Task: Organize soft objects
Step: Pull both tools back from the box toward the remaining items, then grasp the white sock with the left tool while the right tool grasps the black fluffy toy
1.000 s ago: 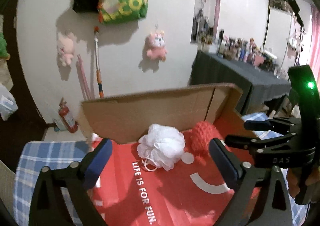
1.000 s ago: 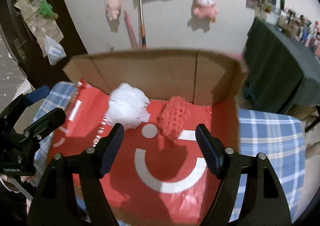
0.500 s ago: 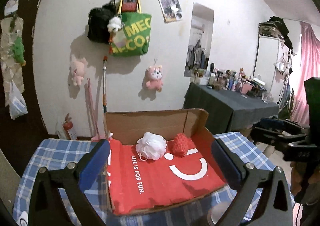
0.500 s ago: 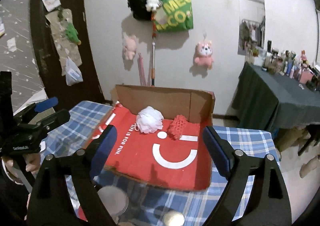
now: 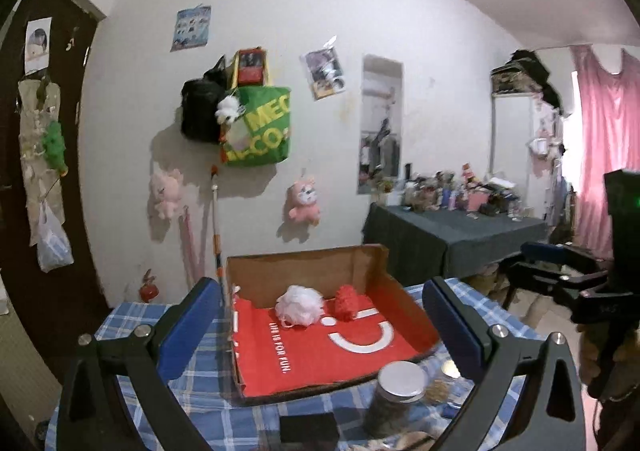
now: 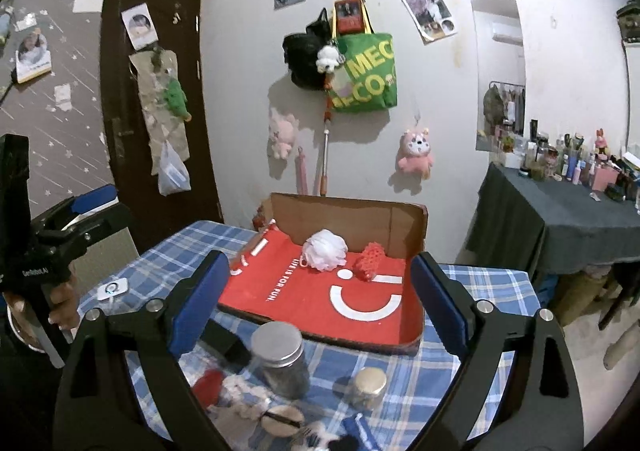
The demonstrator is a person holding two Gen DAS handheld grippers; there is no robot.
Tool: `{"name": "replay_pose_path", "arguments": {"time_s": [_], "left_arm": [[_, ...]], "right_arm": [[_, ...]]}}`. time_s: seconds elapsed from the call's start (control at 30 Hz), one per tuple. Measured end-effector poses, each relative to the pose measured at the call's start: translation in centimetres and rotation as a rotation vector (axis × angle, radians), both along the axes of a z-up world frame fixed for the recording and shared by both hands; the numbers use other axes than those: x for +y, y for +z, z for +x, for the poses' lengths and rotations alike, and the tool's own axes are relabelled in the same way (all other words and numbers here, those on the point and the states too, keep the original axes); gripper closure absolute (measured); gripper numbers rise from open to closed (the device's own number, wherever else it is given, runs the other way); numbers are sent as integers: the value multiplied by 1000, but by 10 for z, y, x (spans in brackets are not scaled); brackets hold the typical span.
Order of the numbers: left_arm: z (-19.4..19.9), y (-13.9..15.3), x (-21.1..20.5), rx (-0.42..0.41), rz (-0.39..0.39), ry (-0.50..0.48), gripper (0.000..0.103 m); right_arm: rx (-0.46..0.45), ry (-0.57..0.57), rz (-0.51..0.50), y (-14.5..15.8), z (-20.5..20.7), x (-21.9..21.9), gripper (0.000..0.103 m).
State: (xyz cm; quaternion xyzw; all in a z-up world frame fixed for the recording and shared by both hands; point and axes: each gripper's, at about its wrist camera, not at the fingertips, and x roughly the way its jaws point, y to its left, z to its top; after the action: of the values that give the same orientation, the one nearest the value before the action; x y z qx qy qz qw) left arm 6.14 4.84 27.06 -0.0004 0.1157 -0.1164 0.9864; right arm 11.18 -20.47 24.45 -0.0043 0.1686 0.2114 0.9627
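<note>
Both tools are held level-ish above the near edge of the table (image 6: 484, 287), pointing slightly down toward the wall. Left tool (image 5: 320, 327): jaws spread wide, nothing between the blue pads. Right tool (image 6: 320, 299): jaws opening, wide, nothing gripped. In the right wrist view the left tool is at 9 o'clock with a hand (image 6: 60, 303) around its grip; in the left wrist view the right tool sits at 3 o'clock.

Cardboard box (image 6: 344, 211), red-lined, lies open on the blue checked table, at 12 o'clock from both tools, well apart from the pads. Inside, against the back wall: white mesh puff (image 6: 324, 250) and, just beside it at its 3 o'clock, red knitted piece (image 6: 370, 261). Neither touches a tool.

Box lining reads "LIFE IS FOR FUN." beside a white smile mark. Green tote bag (image 6: 364, 71) on the wall, letters "MEC" and "CO" readable.

Silver-lidded jar (image 6: 278, 355) at 6 o'clock between the right tool's fingers, low. Small gold-lidded jar (image 6: 366, 387) beside it.
</note>
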Motion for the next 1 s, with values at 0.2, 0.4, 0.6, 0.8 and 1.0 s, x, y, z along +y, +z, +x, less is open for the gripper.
{"name": "replay_pose_path", "arguments": {"time_s": [0.2,0.4,0.6,0.8,1.0], "left_arm": [[-45,-14,-8,-47,11,-26,0],[-77,-57,-15,-31,-28,-45,0],[-85,-104,-17,16,-71,9,0],[-79,-145,-18,74,-60,28,0],[-67,-178,-17,153,-61,38,0]], "right_arm": [[-65,-38,27,-19,-49,-10,3],[-125,-142,-16,-60,-90,-8,3],[-135,-245,-42,-108,-105,-4,3],[-87,-295,-80,-156,-95,0,3],[17,-296,-77,-191,-75,-1,3]]}}
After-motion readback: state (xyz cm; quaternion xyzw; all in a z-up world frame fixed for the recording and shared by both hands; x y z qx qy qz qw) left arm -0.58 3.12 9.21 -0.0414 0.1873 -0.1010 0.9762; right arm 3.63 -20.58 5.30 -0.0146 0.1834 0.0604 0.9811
